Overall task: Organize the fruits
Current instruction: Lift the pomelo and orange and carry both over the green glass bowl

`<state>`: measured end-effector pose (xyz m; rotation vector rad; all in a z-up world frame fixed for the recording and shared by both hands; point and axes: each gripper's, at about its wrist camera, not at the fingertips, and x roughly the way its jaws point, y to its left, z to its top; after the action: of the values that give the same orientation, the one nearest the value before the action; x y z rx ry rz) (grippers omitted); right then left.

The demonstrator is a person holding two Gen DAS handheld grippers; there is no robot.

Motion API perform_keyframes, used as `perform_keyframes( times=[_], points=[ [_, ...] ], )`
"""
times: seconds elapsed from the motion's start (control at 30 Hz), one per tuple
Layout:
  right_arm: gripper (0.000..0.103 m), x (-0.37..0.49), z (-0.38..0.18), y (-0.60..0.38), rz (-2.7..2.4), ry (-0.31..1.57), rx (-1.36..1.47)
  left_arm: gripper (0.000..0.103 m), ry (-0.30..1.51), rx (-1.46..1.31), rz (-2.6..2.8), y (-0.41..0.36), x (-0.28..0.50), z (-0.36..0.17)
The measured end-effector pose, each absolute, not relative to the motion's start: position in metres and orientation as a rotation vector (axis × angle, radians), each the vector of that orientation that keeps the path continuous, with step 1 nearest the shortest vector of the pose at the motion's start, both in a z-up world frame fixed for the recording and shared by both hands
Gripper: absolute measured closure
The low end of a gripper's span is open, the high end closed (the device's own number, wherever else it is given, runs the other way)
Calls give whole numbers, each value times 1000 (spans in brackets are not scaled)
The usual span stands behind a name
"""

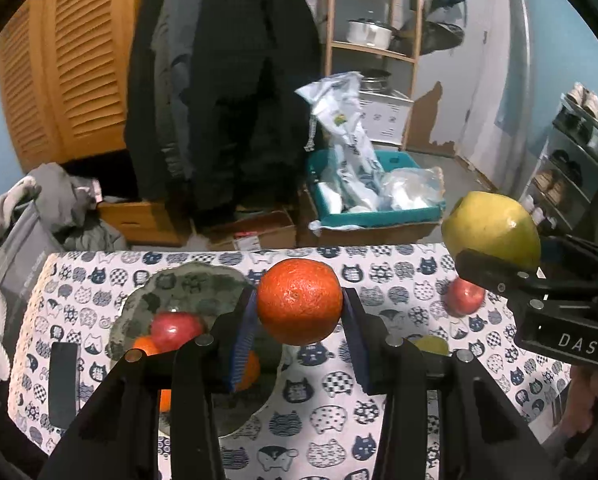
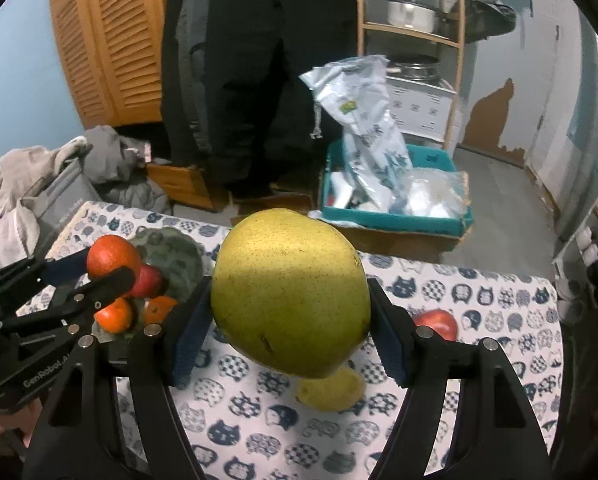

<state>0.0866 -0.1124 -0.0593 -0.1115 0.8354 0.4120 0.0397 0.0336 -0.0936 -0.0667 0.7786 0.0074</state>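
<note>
Your left gripper [image 1: 299, 308] is clamping an orange [image 1: 299, 302] between its blue pads, holding it in the air above the cat-print tablecloth [image 1: 331, 408]. Your right gripper [image 2: 291, 316] is clamping a large yellow-green pear [image 2: 289, 300] the same way, also lifted clear of the cloth; from the left wrist view that pear [image 1: 493, 228] is showing at the far right, sitting on the right gripper's black finger.

Just below and to the left of the orange, a grey-green plate [image 1: 187, 284] is lying on the left part of the table. It is carrying a red apple [image 1: 176, 330] and at least two small oranges [image 2: 115, 315], which are touching one another near the plate's near edge. From the right wrist view your left gripper is hovering over that plate with its orange [image 2: 111, 258] just above the red apple.

On the right part of the cloth, a second red apple [image 2: 437, 322] is lying alone, well apart from the plate. A second yellow pear [image 2: 331, 394] is lying on the cloth directly under the held pear, between the plate and that apple.

Beyond the table's far edge, a teal box [image 2: 395, 222] stuffed with plastic bags is standing on the floor.
</note>
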Motion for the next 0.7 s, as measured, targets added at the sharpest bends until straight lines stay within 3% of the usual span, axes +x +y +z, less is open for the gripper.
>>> perform_keyframes(
  times=[0.7],
  points=[
    [30,118,-98,-10,553,914,-163,60,841,-166,199,139,43,-127]
  ],
)
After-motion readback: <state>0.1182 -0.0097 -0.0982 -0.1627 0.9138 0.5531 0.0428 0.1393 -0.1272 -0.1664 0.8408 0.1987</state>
